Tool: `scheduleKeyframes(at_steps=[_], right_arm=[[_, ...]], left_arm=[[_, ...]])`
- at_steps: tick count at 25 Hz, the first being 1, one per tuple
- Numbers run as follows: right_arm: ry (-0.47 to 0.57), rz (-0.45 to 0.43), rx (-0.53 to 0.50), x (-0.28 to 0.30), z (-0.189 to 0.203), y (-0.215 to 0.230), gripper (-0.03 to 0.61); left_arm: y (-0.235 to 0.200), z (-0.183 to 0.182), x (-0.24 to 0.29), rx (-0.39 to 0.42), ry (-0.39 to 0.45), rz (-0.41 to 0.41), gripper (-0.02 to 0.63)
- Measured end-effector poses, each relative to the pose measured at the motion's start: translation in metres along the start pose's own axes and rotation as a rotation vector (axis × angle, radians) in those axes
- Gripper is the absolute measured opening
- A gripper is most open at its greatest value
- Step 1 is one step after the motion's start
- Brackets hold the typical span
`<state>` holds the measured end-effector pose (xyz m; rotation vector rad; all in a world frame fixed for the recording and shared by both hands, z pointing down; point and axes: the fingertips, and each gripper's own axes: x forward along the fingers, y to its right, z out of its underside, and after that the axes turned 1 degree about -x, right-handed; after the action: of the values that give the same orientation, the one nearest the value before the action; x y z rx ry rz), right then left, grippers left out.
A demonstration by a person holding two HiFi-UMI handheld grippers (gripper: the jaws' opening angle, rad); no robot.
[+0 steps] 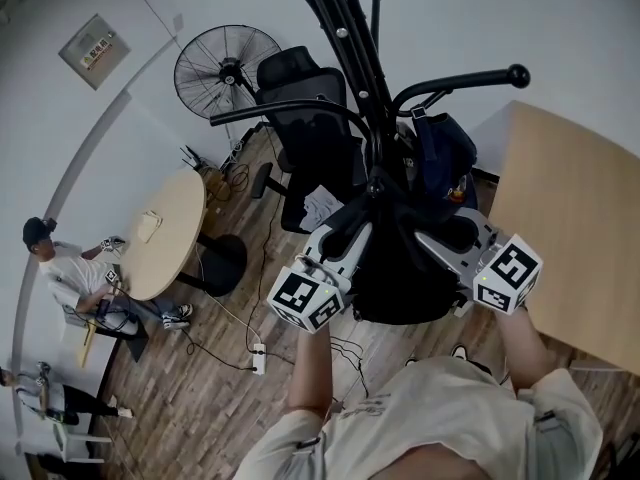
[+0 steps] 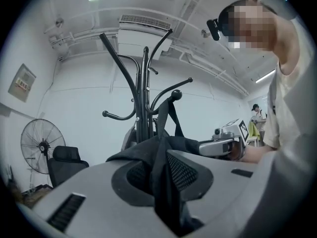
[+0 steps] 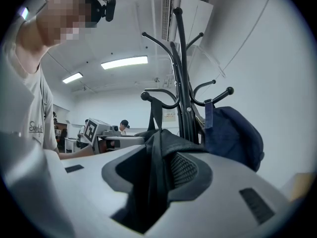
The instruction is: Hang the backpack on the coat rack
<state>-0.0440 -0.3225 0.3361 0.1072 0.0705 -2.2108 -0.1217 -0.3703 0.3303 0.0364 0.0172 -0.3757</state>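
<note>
A black backpack (image 1: 400, 268) hangs against the pole of the black coat rack (image 1: 350, 38). Its strap (image 2: 171, 118) runs up over a ball-tipped hook (image 2: 176, 94). My left gripper (image 1: 345, 233) is at the bag's left side, shut on a fold of its black fabric (image 2: 148, 155). At the bag's right side my right gripper (image 1: 440, 236) has its jaws wide apart; the fabric (image 3: 163, 143) still lies loose in the gap. In the right gripper view the strap (image 3: 156, 115) hangs from a hook beside the pole (image 3: 182, 83).
A dark blue bag (image 1: 445, 158) hangs on another hook, just right of the black one. A wooden table (image 1: 575, 228) stands close on the right. Behind the rack are an office chair (image 1: 305, 118) and a floor fan (image 1: 228, 68). At the left, a round table (image 1: 170, 233) with a seated person (image 1: 70, 273).
</note>
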Motion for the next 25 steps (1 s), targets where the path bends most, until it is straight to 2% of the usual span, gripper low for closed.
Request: scheduleKeyframes(at_steps=[3, 6, 11, 12, 14, 20, 25], right_arm=[[-0.009, 0.028, -0.001, -0.012, -0.002, 0.003, 0.138], [-0.019, 0.052, 0.002, -0.027, -0.002, 0.0, 0.137], [-0.041, 0.094, 0.008, -0.053, 0.009, -0.013, 0.106], [-0.04, 0.109, 0.014, -0.057, 0.012, -0.016, 0.087], [-0.046, 0.138, 0.03, -0.063, 0.018, -0.019, -0.005], [-0.101, 0.158, 0.064, -0.071, 0.045, -0.049, -0.005], [-0.137, 0.197, 0.073, -0.083, 0.066, -0.062, -0.005]], left_arm=[[-0.002, 0.002, -0.005, 0.041, -0.036, -0.056, 0.078], [-0.002, 0.004, -0.02, 0.047, -0.034, -0.119, 0.099], [-0.005, 0.007, -0.053, -0.031, 0.027, -0.174, 0.105], [-0.004, 0.011, -0.058, -0.05, 0.027, -0.168, 0.103], [0.001, 0.021, -0.065, -0.08, 0.013, -0.147, 0.103], [0.03, 0.05, -0.072, -0.127, -0.019, -0.062, 0.046], [0.056, 0.07, -0.071, -0.164, -0.038, -0.012, 0.031]])
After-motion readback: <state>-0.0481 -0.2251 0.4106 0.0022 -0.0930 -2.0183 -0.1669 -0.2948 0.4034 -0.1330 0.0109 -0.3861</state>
